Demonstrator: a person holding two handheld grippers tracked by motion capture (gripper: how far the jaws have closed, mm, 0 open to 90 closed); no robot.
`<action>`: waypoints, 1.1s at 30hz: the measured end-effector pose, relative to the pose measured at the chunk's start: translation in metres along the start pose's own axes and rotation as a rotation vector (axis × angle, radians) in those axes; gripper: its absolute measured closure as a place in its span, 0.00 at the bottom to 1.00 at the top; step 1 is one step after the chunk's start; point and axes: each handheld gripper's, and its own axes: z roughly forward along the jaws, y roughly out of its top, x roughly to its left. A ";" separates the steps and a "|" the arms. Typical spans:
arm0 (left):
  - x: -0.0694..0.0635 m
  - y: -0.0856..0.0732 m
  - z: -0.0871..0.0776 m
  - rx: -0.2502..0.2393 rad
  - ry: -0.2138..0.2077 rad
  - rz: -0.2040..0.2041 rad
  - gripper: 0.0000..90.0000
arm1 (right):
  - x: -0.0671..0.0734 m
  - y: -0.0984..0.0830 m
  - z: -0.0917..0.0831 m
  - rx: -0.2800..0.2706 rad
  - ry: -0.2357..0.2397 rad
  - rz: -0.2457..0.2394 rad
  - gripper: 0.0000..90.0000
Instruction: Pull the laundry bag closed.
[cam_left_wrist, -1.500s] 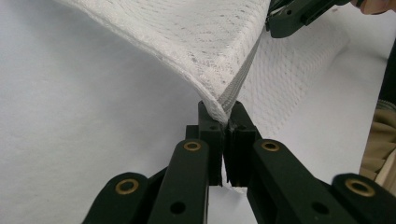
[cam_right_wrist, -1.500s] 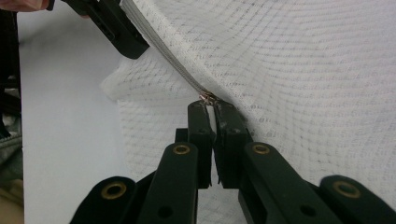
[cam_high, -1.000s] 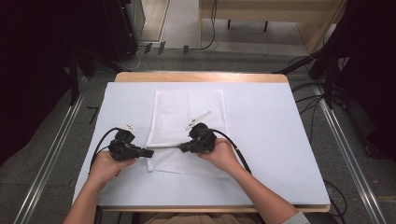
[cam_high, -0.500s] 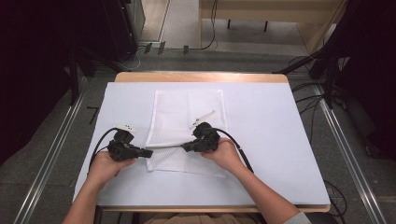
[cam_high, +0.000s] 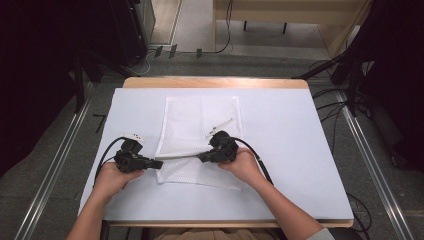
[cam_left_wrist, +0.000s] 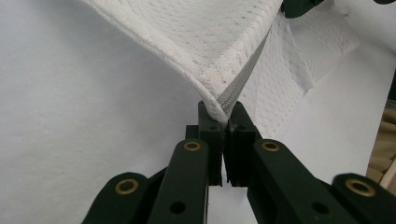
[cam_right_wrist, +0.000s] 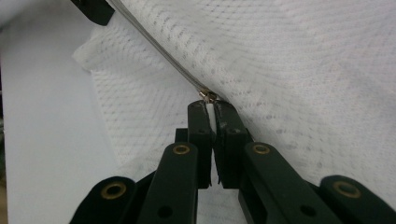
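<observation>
Two grippers are engaged on a white mesh bag (cam_high: 192, 142) that is spread on the pale blue table cover (cam_high: 295, 150), lying a little toward nine o'clock of the cover's middle, its long axis running from six to twelve o'clock. The left gripper (cam_high: 156, 163) is seen at about eight o'clock of the bag, at its near corner; in the left gripper view its jaws are closed tight on that corner (cam_left_wrist: 219, 106), where the mesh and the end of the grey zipper tape (cam_left_wrist: 245, 74) are pinched together and lifted off the cover. The right gripper (cam_high: 202, 158) is placed at about five o'clock of the bag's middle, along the same raised edge. In the right gripper view its jaws are shut as well, and the small metal zipper pull (cam_right_wrist: 208, 96) is found at their tips; it appears to be gripped, though the exact contact is partly hidden by the pads. Between the two grippers the zipper edge is held taut, as a line from nine to three o'clock in the high view.

As judged from this, the gripping stage is done: the corner is anchored and the slider seems secured. Whether the zipper is being opened or closed cannot be told; the slider sits well along the edge, near its middle, so roughly half the travel appears left. The rest of the bag lies flat, undisturbed.
</observation>
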 end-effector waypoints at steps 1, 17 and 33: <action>0.000 0.000 0.000 0.000 -0.002 0.001 0.97 | -0.001 -0.001 0.000 -0.005 0.002 -0.001 0.98; 0.001 -0.002 -0.002 -0.001 0.007 -0.008 0.98 | -0.002 -0.005 -0.007 0.002 -0.017 -0.001 0.98; 0.001 -0.002 -0.002 0.005 0.005 -0.009 0.97 | -0.008 -0.012 -0.017 0.000 -0.027 0.021 0.98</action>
